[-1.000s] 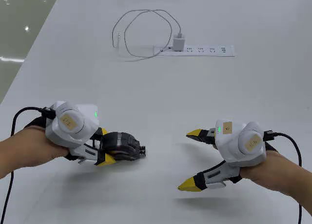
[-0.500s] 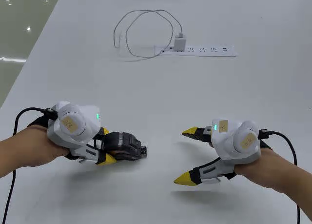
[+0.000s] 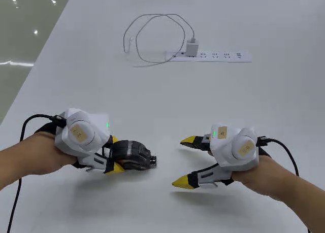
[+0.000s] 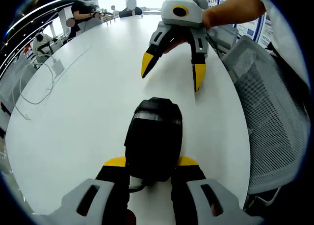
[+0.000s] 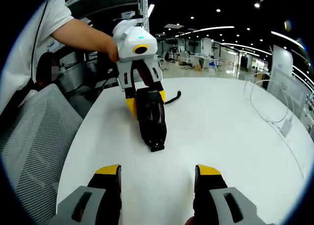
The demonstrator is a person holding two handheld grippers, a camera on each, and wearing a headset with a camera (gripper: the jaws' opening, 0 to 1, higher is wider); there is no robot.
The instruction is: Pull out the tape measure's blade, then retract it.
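Two grippers low over the white table (image 3: 162,101), one in each hand. At the left, the left gripper (image 3: 116,153) clamped on the black tape measure (image 3: 133,153), with its yellow tips pressing on both sides of the case, near the rear end. Lies very low at the table surface; cannot tell if touching it or just above. Points with the hook end of the case toward the right gripper (image 3: 182,161). At the right, jaws spread wide and holding nothing, yellow tips aimed at the tape measure, near it but clearly apart. Far back on the table, a white power strip (image 3: 213,56) with a white charger (image 3: 192,46) plugged in.
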